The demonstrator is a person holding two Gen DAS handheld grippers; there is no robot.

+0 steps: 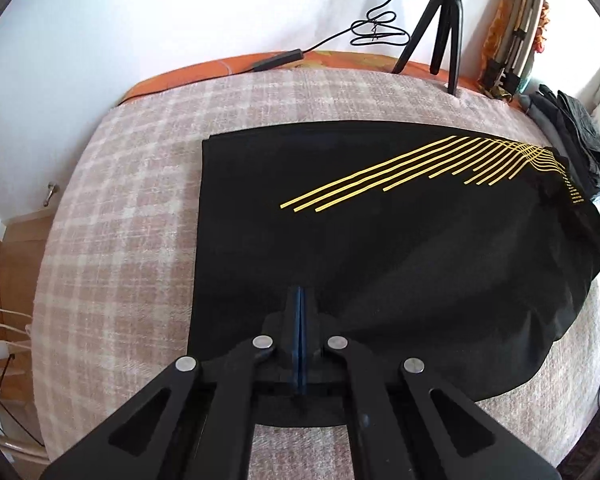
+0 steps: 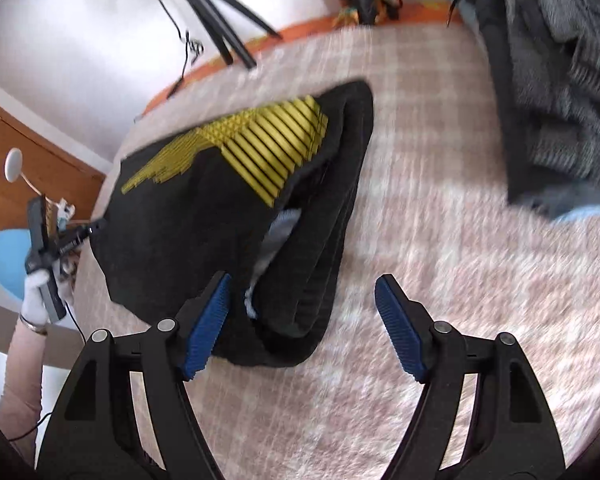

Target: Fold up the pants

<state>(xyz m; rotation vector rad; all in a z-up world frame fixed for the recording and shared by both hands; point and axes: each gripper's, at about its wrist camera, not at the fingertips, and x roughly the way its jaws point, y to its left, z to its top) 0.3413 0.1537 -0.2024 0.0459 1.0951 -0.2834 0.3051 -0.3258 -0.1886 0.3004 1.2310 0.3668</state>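
Observation:
Black pants (image 1: 380, 248) with yellow stripes (image 1: 420, 168) lie flat on a pink checked blanket (image 1: 132, 208). My left gripper (image 1: 301, 292) is shut, its fingers pressed together over the near edge of the pants; whether cloth is pinched between them is hidden. In the right wrist view the pants (image 2: 204, 208) lie folded with the waistband (image 2: 332, 216) toward me. My right gripper (image 2: 304, 292) is open and empty, just above the waistband end. The left gripper (image 2: 48, 248) shows at the far side, held in a gloved hand at the pants' edge.
A black tripod (image 1: 444, 20) and a cable with an adapter (image 1: 278, 60) stand at the far edge of the bed. A pile of grey and dark clothes (image 2: 556, 92) lies at the right. A wooden cabinet (image 2: 28, 168) stands beyond the bed's left side.

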